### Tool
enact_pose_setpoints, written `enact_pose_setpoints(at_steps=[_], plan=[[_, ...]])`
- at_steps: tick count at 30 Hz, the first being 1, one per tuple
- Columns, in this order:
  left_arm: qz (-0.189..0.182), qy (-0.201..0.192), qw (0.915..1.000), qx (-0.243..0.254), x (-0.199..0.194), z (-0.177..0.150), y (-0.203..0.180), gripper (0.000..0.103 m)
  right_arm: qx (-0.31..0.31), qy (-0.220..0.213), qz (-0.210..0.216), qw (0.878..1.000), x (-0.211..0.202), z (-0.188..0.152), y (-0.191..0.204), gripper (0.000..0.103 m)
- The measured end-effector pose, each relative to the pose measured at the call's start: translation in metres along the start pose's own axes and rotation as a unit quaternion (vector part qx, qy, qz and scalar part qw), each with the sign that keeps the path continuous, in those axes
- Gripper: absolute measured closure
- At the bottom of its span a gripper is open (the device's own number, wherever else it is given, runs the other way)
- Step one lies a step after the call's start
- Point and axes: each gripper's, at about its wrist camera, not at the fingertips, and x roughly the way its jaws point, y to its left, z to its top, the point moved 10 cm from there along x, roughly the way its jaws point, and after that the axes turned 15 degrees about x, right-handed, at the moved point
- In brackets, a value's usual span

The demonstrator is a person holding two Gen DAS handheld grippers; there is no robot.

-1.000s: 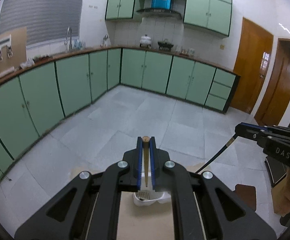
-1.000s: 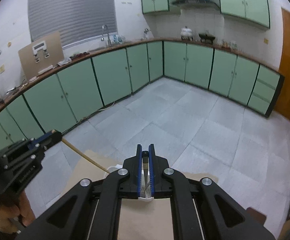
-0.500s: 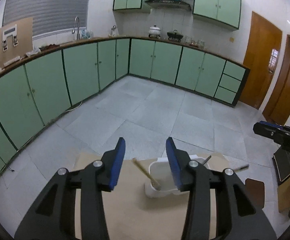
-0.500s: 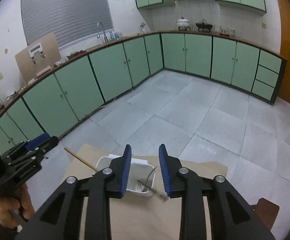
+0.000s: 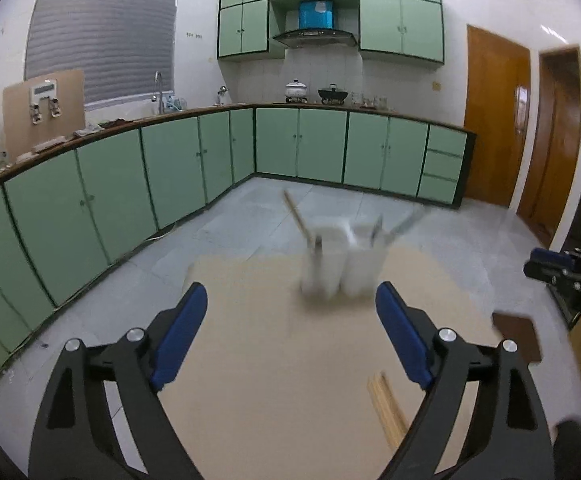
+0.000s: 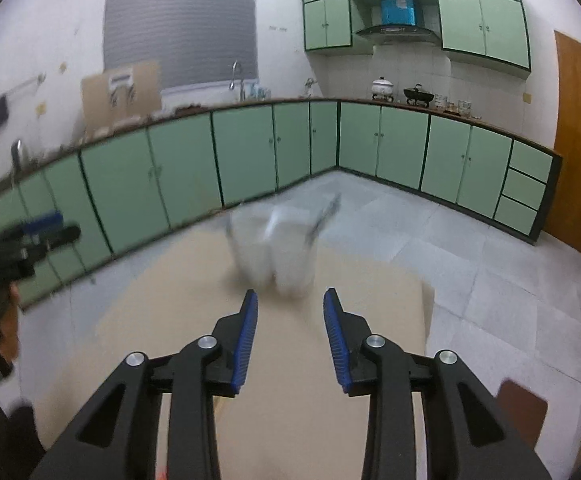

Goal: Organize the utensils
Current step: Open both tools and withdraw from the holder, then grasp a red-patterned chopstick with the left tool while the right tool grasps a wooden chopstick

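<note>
Both grippers released, now wide; chopstick (image 5: pixel 296 212) in caddy (image 5: pixel 340 258) leans left.

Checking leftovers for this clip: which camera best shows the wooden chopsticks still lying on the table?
The left wrist view. The wooden chopsticks lie flat on the table, beside the open left gripper. The right wrist view shows none of them lying there, only the blurred white holder.

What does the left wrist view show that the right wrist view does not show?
Only the left wrist view shows the wooden chopsticks lying on the table and a wooden stick leaning out of the holder. Only the right wrist view shows the right gripper open from behind. Both show the blurred white utensil holder, with the left gripper also open.
</note>
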Motion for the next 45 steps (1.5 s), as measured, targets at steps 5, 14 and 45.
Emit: enact_pose_setpoints(at_steps=[5, 14, 45], plan=[[0.013, 0.01, 0.9998, -0.006, -0.04, -0.095, -0.032, 0.017, 0.006, 0.055, -0.003, 0.998, -0.011, -0.151, 0.01, 0.069], [-0.006, 0.037, 0.9969, -0.069, -0.07, -0.194, -0.072, 0.017, -0.047, 0.101, 0.0, 0.994, -0.004, -0.26, 0.05, 0.069], [-0.061, 0.109, 0.9915, 0.035, -0.011, -0.226, -0.164, 0.028, 0.013, 0.083, -0.027, 0.996, 0.0, -0.239, -0.004, 0.068]])
